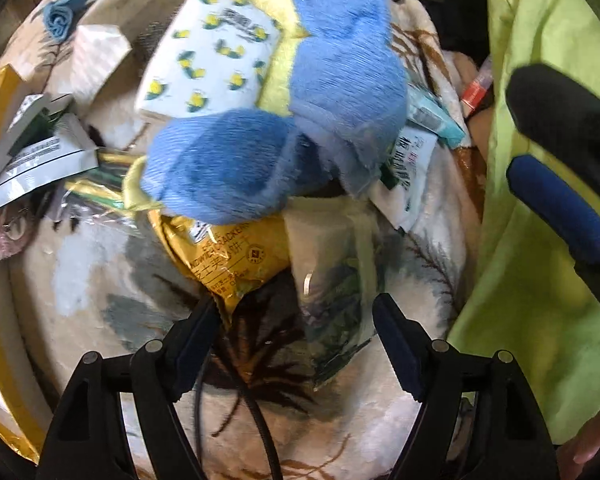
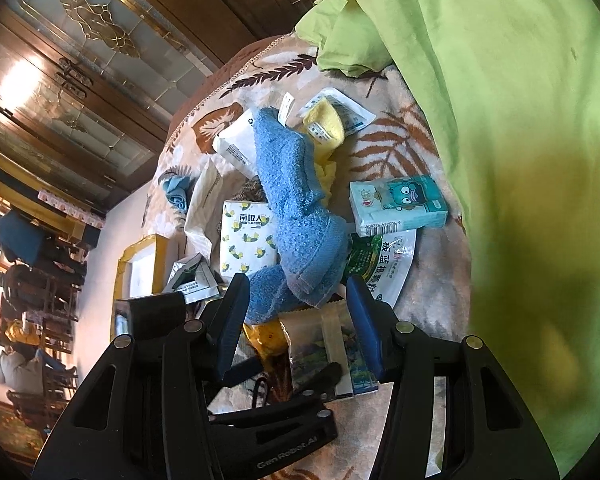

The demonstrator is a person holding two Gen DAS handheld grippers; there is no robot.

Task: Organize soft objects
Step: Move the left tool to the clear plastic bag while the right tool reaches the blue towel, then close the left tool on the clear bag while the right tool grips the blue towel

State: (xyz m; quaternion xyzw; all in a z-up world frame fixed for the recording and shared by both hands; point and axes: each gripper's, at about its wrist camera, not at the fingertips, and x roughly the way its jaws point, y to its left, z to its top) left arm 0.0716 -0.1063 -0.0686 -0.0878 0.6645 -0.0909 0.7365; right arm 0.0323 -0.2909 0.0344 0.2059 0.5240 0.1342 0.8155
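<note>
A blue towel lies crumpled on top of a pile on the leaf-patterned blanket; in the right wrist view it runs down to the gripper. A yellow cloth lies under it. My left gripper is open and empty just short of a yellow cracker packet and a clear packet. My right gripper is open, its jaws either side of the towel's lower end. The right gripper's fingers show at the right of the left wrist view.
A lemon-print tissue pack, a teal tissue pack, a green medicine sachet and other packets lie around. A small blue cloth lies further off. A green quilt fills the right. A gold-edged box stands left.
</note>
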